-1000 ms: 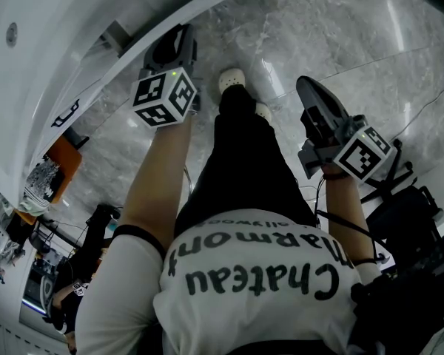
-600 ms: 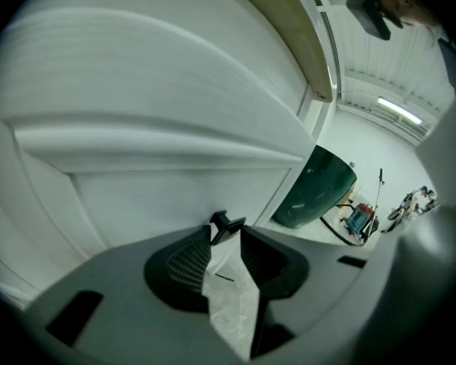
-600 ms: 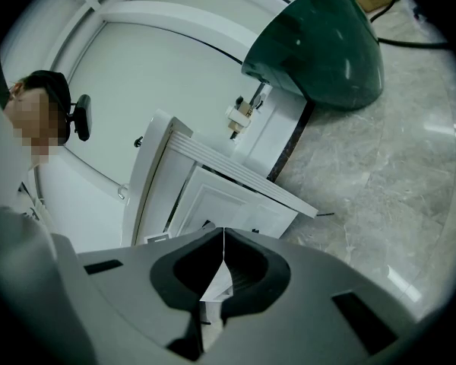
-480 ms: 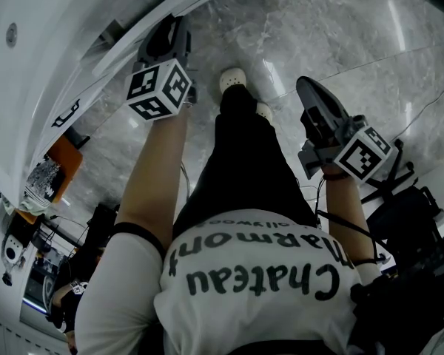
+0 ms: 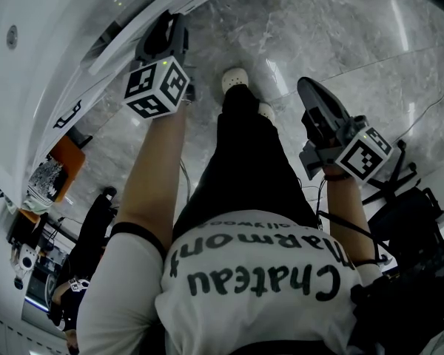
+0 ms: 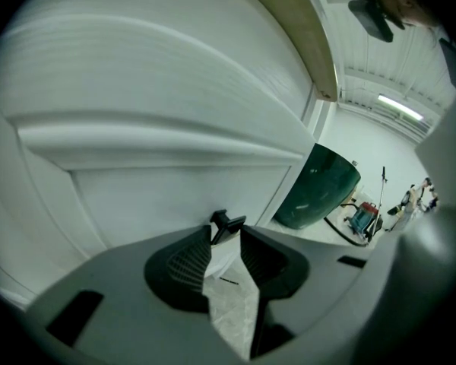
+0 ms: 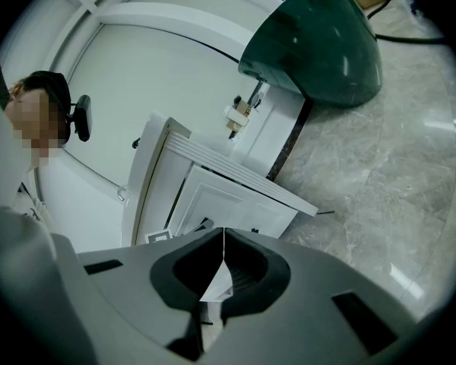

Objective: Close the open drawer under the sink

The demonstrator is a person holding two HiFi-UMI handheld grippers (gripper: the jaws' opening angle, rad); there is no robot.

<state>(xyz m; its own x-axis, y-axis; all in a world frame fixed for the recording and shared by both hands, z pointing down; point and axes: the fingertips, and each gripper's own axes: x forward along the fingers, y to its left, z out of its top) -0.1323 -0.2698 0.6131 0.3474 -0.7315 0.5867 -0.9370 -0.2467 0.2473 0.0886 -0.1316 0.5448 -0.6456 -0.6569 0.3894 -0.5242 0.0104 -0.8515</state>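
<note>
**Left gripper at the drawer front, ready to push**

The open drawer (image 6: 175, 181) stands out from the white unit under the sink, at the far left of the head view. Its panelled white front fills the left gripper view. The left gripper (image 6: 226, 233) points at that front with its jaws apart and nothing between them. A small black handle (image 6: 226, 221) shows just beyond the tips, and whether they touch it cannot be told. The right gripper (image 7: 223, 238) hangs well apart on the right, over the floor, jaws clenched together and empty.

The drawer looks like a stiff painted box that probably runs on slides, so it should travel straight under a steady shove and needs no grasp. The best place to press is likely the flat panel near the handle, about mid-width, so the box does not skew. The glossy paint may let the tips skid, so the push should go square to the front.

The white sink surface (image 5: 37, 87) curves along the left. The floor (image 5: 340, 35) is polished grey marble, with a dark green tub (image 7: 319, 36) at the far side.
</note>
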